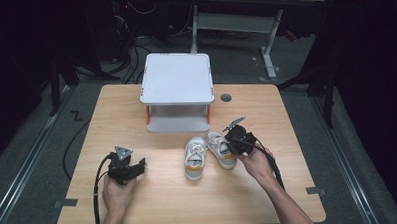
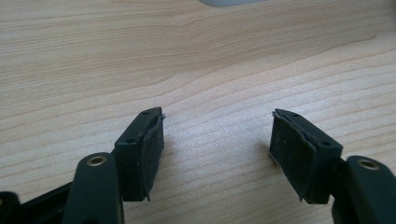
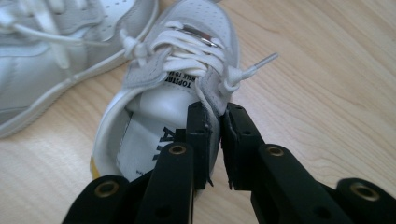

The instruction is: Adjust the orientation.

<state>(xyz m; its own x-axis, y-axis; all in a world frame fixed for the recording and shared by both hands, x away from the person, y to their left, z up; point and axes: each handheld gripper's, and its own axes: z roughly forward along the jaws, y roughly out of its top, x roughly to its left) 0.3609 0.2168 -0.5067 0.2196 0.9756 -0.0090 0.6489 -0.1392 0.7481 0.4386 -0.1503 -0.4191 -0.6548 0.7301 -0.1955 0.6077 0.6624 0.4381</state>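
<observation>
Right gripper (image 3: 215, 122) clamped on the collar wall of the right shoe (image 3: 187, 60): one jaw inside the opening, one outside, pads pinching the white side just below the lace knot. My right gripper view shows this grip close up, plus the printed insole and a lace tip lying on the wood. The high view gives placement instead: both shoes sit mid-desk, toes toward the far edge, the left shoe (image 1: 195, 158) just beside the held one, in front of the white stand (image 1: 177, 77) at the far edge. Left gripper (image 2: 217, 140) rests near the desk's (image 1: 139, 204) near-left corner; its own view shows jaws wide apart over bare wood, nothing between them.
</observation>
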